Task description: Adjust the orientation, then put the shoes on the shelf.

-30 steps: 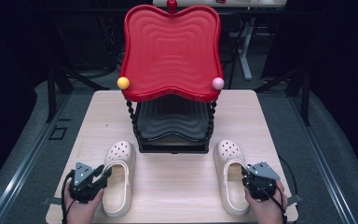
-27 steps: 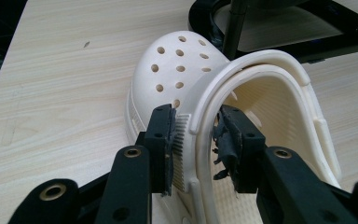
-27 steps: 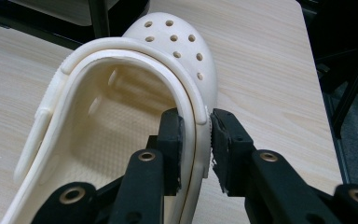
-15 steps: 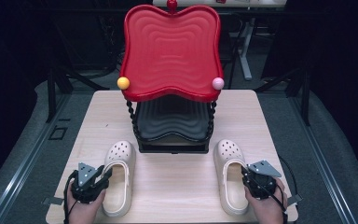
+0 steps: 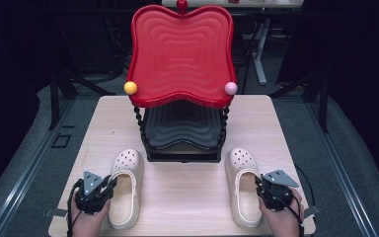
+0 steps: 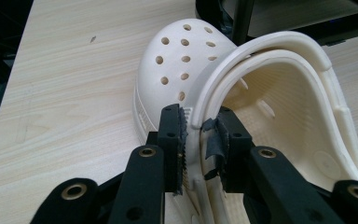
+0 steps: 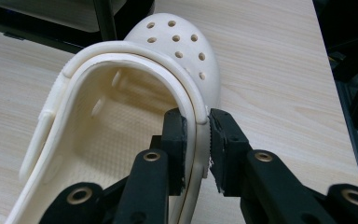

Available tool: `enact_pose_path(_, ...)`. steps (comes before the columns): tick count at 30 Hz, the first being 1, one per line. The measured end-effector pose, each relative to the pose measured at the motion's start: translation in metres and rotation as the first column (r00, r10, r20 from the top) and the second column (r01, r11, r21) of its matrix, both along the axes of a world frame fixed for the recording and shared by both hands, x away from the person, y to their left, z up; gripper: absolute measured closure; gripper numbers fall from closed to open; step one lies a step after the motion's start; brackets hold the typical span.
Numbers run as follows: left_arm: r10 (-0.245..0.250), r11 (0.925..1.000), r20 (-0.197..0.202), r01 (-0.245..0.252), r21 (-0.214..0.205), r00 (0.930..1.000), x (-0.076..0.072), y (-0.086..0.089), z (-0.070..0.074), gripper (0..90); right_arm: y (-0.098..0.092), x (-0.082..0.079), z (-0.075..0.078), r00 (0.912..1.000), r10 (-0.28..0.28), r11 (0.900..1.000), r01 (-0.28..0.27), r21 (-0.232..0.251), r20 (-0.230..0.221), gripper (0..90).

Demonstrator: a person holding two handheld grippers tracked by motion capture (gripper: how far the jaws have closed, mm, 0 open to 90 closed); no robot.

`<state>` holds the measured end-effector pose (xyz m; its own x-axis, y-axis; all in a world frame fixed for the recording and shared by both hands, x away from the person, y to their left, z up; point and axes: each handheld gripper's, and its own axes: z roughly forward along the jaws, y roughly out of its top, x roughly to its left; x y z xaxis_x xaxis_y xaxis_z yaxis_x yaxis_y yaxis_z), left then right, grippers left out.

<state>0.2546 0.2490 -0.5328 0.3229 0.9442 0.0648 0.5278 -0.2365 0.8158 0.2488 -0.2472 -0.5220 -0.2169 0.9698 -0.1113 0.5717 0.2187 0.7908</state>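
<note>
Wooden table (image 5: 187, 192) before the red shoe rack (image 5: 180, 54): your left gripper (image 6: 199, 135) — jaws just closing — pinches the left clog (image 6: 270, 93) wall, right gripper (image 7: 198, 140) the right clog (image 7: 121, 107) — thin rims may slip when lifted.

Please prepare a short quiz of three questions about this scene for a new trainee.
1. True or false: the left gripper has its jaws on the side wall of the left clog.
2. What colour is the top tray of the rack?
3. The right clog lies: A) on the table, B) on the black tray.

Key: 1 true; 2 red; 3 A.
</note>
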Motion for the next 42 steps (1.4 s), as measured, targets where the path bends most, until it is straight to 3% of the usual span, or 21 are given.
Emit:
enact_pose_path(3,-0.004,0.9999,0.009,0.004,-0.017,1.0,-0.001,0.001,0.003,76.1,-0.001,-0.003,0.004,0.9999,-0.012,0.9996,0.012,0.027,0.005,77.2)
enact_pose_path(12,-0.025,0.9991,0.021,0.026,-0.033,0.9994,-0.004,0.001,0.011,76.3,-0.003,-0.009,0.008,0.9996,-0.018,0.9992,0.018,0.036,0.023,77.1)
enact_pose_path(15,-0.028,0.9978,0.018,0.029,-0.059,0.9994,-0.004,0.002,0.013,76.3,-0.002,-0.013,0.013,0.9991,-0.019,0.9989,0.017,0.043,0.038,77.1)
enact_pose_path(21,-0.049,0.9972,0.024,0.05,-0.055,0.9985,-0.006,-0.001,0.019,76.3,0.003,-0.015,0.021,0.9985,-0.013,0.9996,0.012,0.026,0.054,77.1)
enact_pose_path(28,-0.065,0.9945,0.032,0.067,-0.08,0.9974,-0.01,-0.001,0.03,76.3,0.005,-0.019,0.032,0.9975,-0.004,0.9999,0.003,0.012,0.071,77.1)
enact_pose_path(30,-0.067,0.992,0.038,0.071,-0.104,0.997,-0.014,-0.001,0.035,76.3,0.005,-0.022,0.036,0.9975,0.0,1.0,0.0,0.002,0.071,77.1)
enact_pose_path(39,-0.117,0.9877,0.094,0.126,-0.093,0.9887,-0.03,-0.011,0.062,76.3,0.008,-0.048,0.065,0.9869,0.026,0.9993,-0.03,0.022,0.159,77.0)
enact_pose_path(42,-0.144,0.9814,0.124,0.158,-0.11,0.9818,-0.035,-0.016,0.073,76.3,0.014,-0.056,0.072,0.9821,0.052,0.9976,-0.059,0.037,0.181,77.1)
